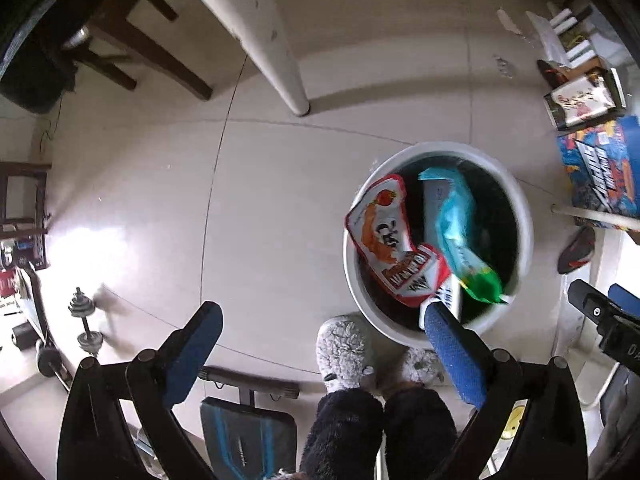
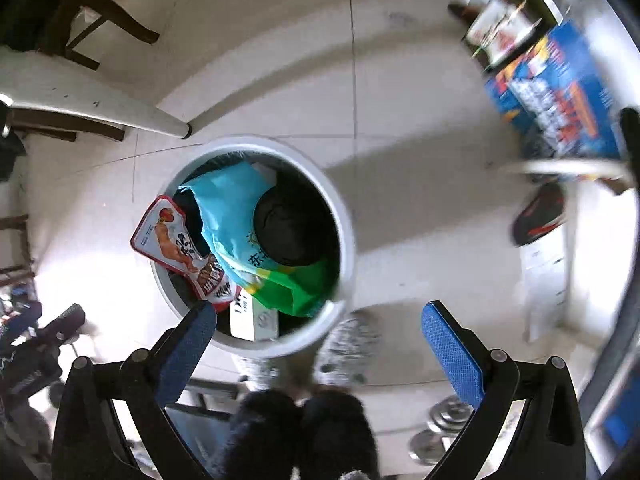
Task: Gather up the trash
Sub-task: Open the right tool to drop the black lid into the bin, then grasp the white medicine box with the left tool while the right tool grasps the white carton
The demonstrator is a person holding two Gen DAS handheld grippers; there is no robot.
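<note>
Left wrist view: my left gripper (image 1: pixel 320 344) hangs released, jaws wide, nothing held. Round white trash bin (image 1: pixel 516 204) on glossy tile floor (image 1: pixel 260 200); crinkly red snack pouch (image 1: pixel 384 236) leans over the rim, may slide out.

Right wrist view: right gripper (image 2: pixel 320 340) released too, empty. Teal-green plastic bag (image 2: pixel 244 232) and a white carton (image 2: pixel 250 322) sit inside the bin.

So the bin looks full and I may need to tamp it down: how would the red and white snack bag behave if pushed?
The red and white snack bag looks like thin foil, so probably floppy and light. It hangs over the bin rim, so a push might slide it inside or flip it out. Its glossy surface may be slippery.
</note>
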